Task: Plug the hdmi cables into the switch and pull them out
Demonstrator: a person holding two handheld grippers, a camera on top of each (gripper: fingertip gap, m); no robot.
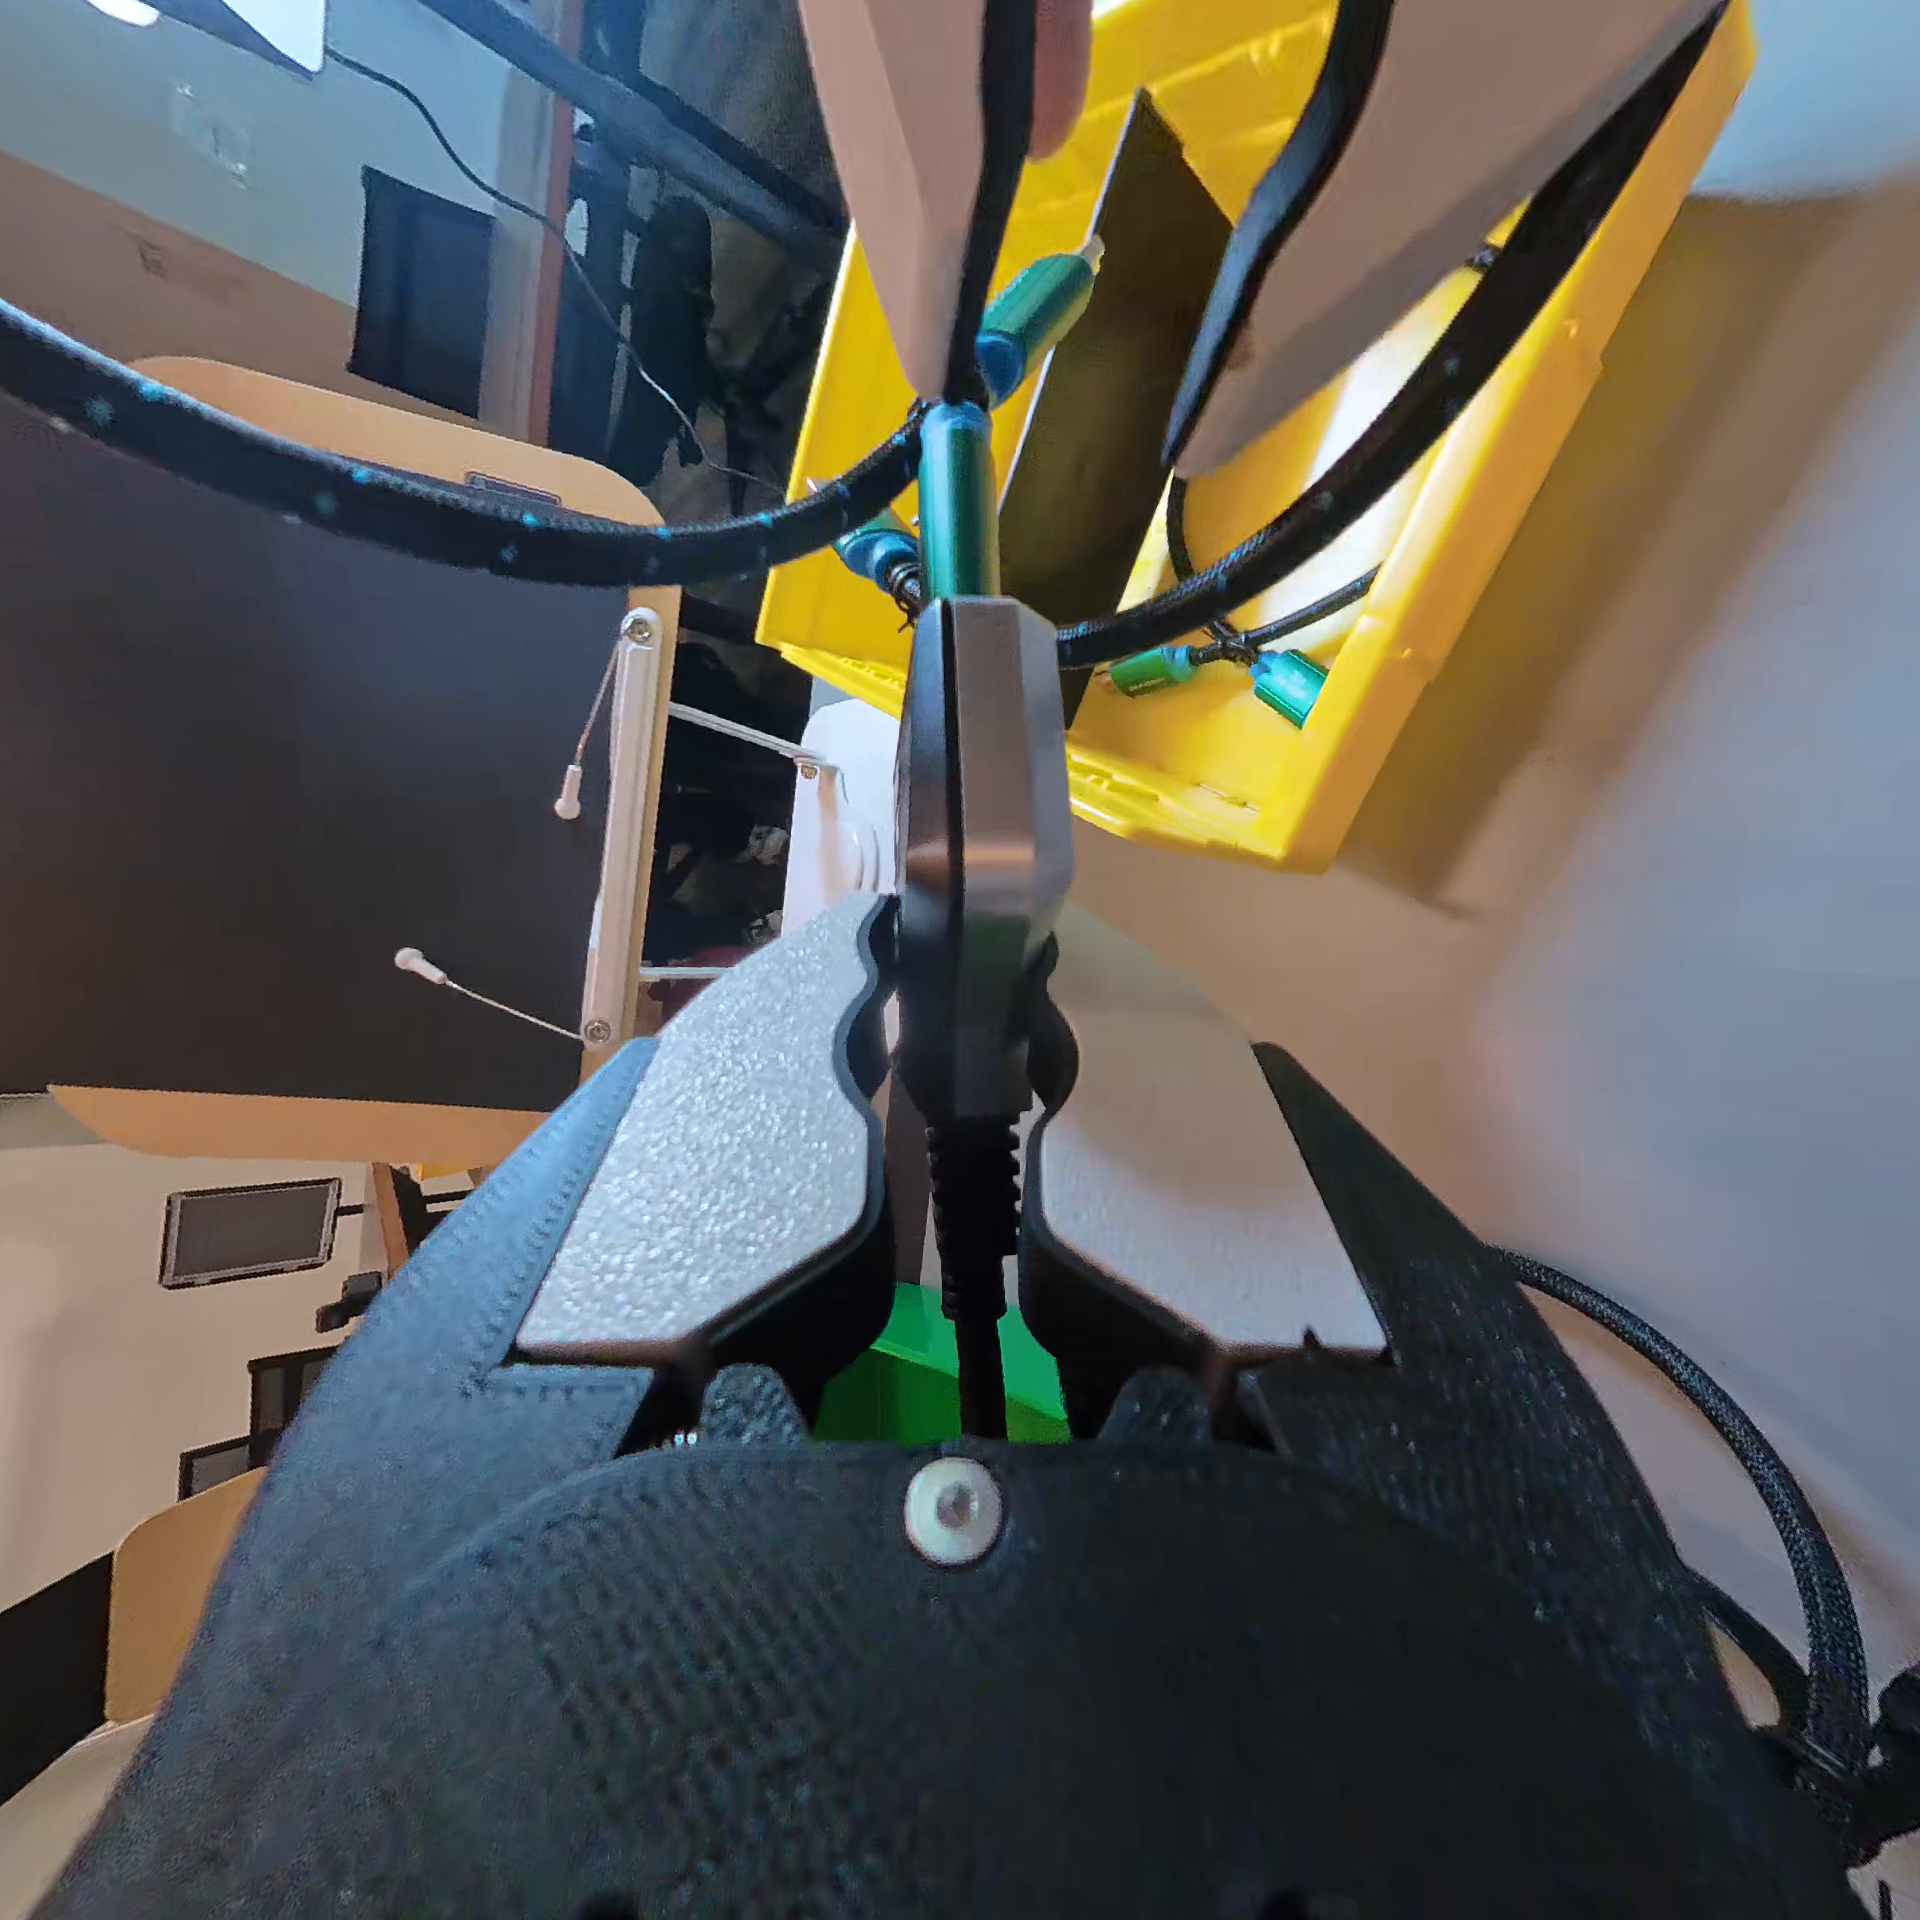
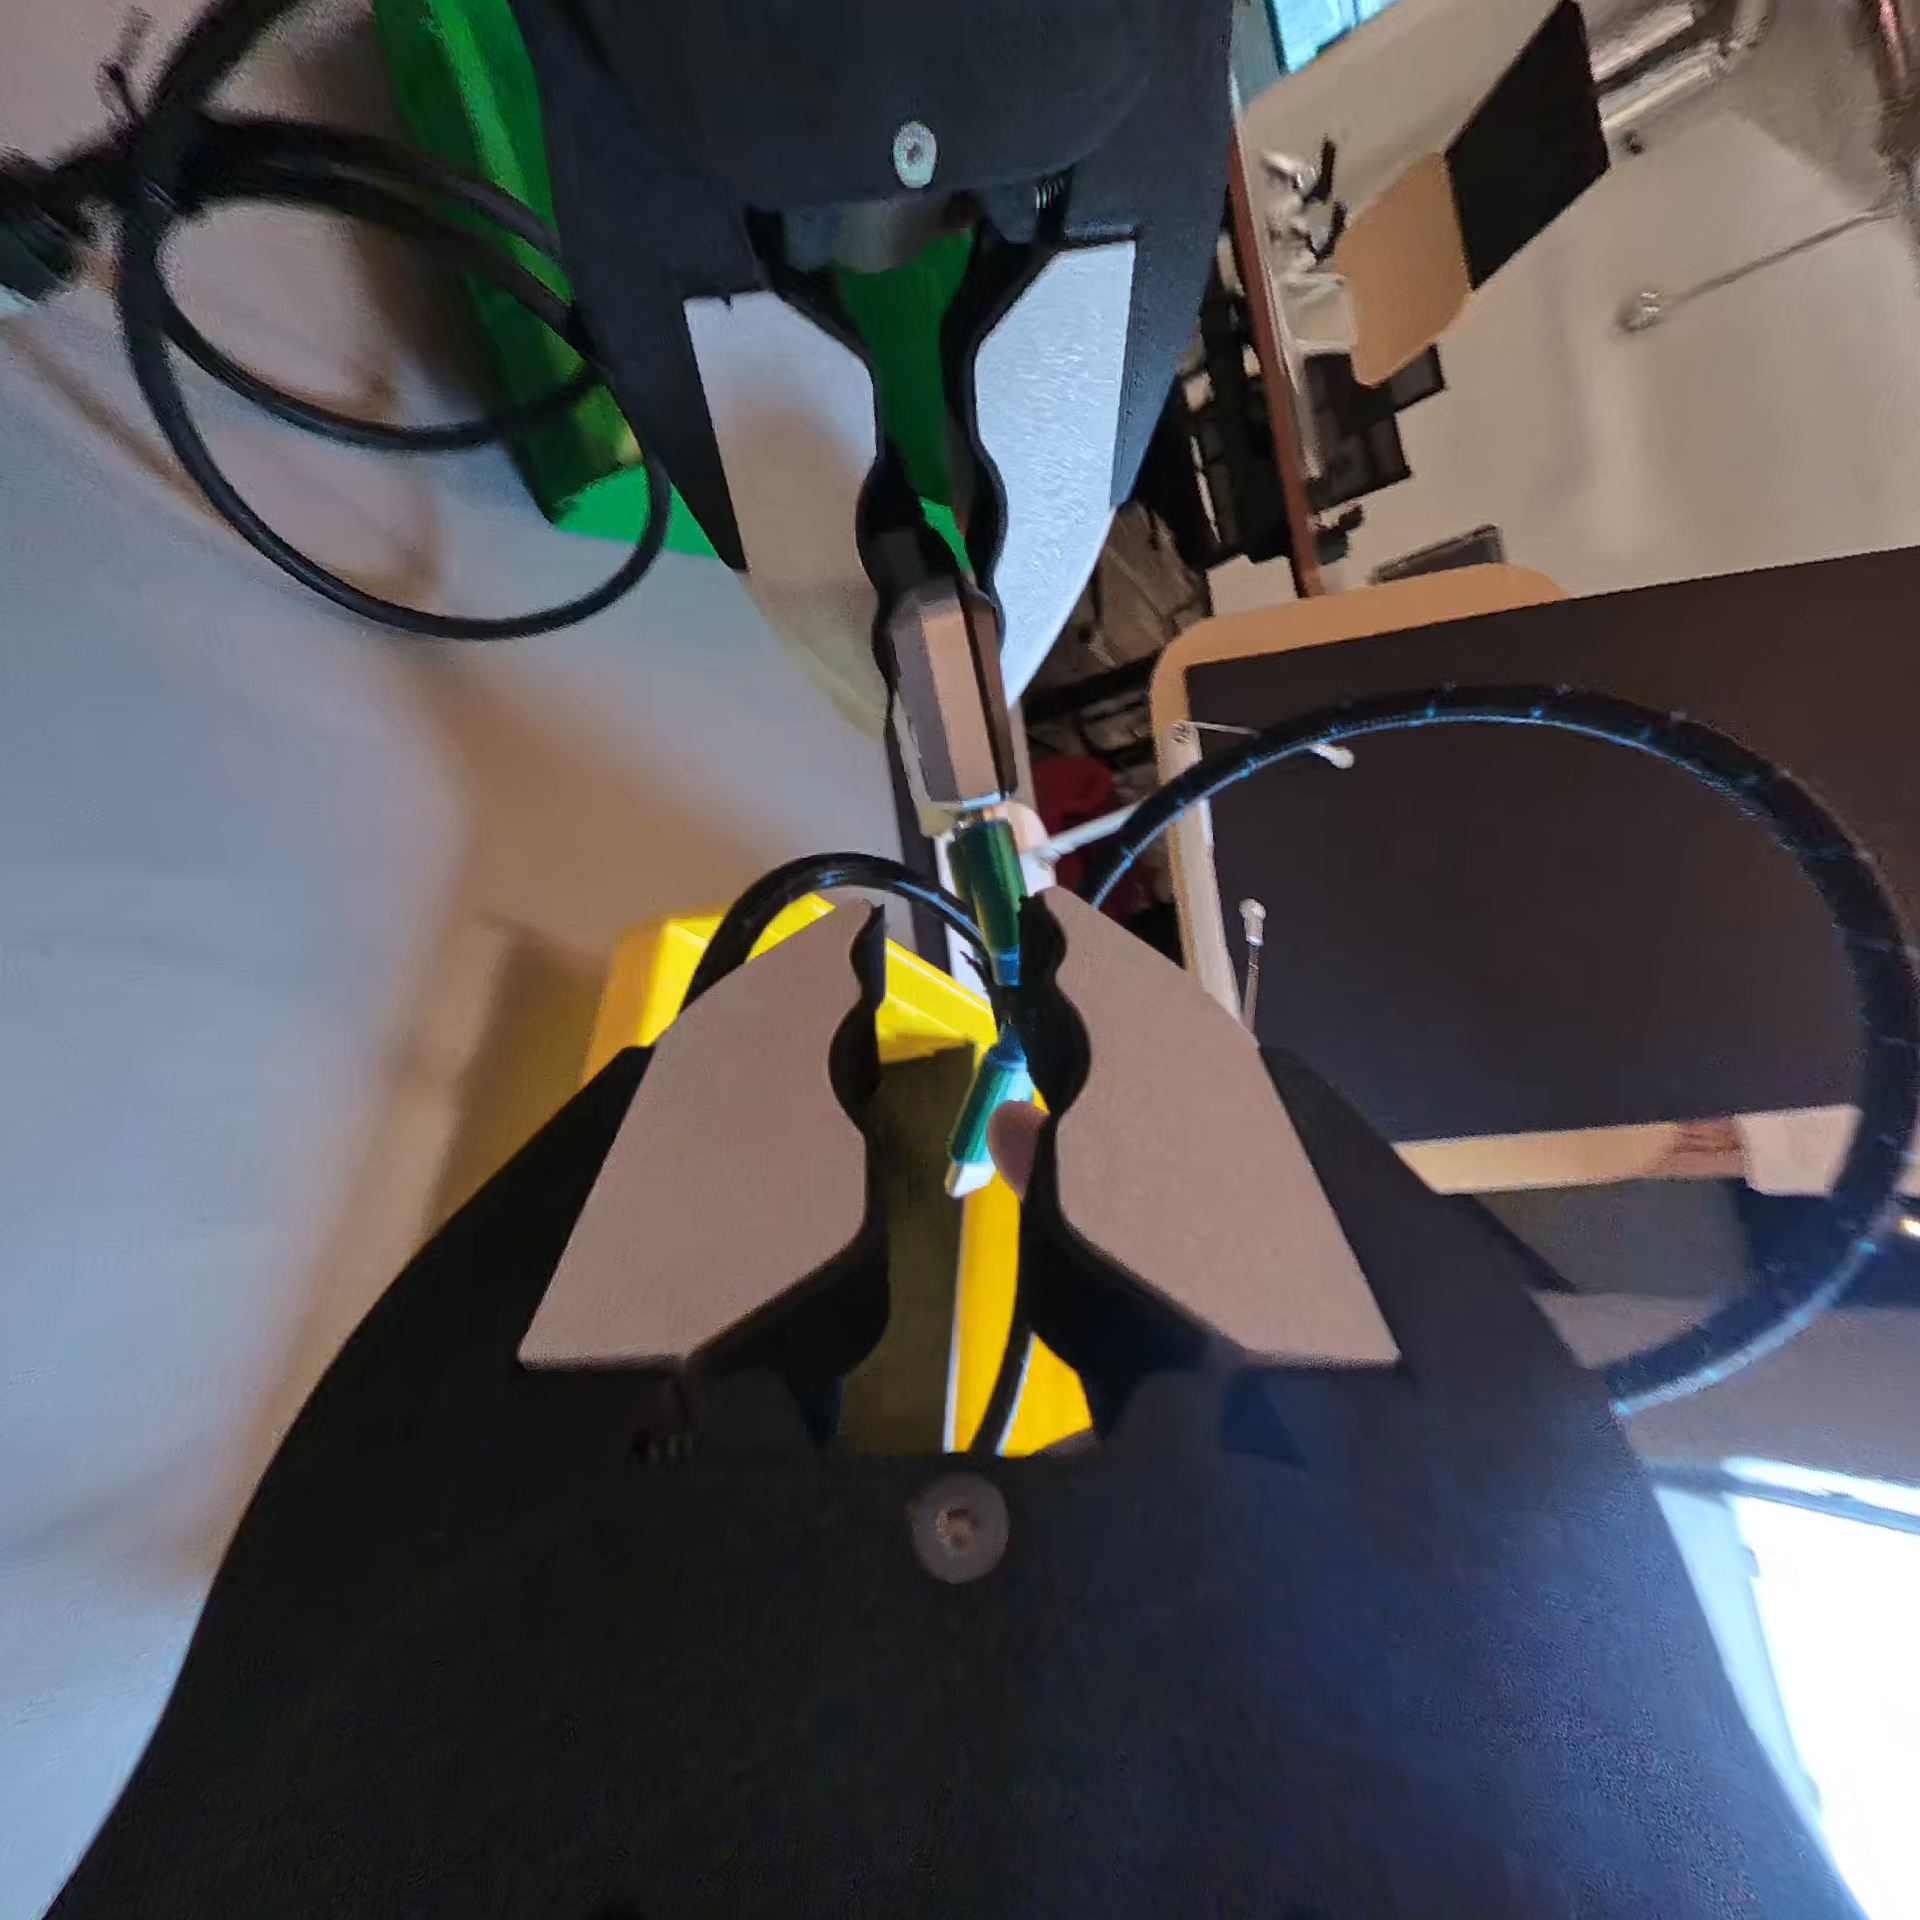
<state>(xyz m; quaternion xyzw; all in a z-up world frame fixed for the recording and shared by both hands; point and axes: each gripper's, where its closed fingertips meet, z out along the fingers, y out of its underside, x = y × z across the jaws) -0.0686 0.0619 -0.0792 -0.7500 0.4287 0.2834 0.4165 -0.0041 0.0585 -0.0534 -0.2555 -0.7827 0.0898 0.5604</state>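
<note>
Left gripper [image 1: 971,1023], jaws clenched on the switch [image 1: 982,769], a grey-black block sticking out past the fingertips, its black lead running back between the jaws. Green HDMI plug [image 1: 958,499] seated in the switch's far end, braided cable [image 1: 343,488] looping off left. Right gripper [image 2: 961,971] faces it from opposite, jaws parted; plug and cable [image 2: 1766,790] sit just inside the right fingertip [image 2: 1164,1122], contact unclear. Second loose green plug [image 2: 987,1117] hangs between those jaws. Yellow bin [image 1: 1403,665] with spare cables beyond, on the tabletop [image 2: 260,831].
</note>
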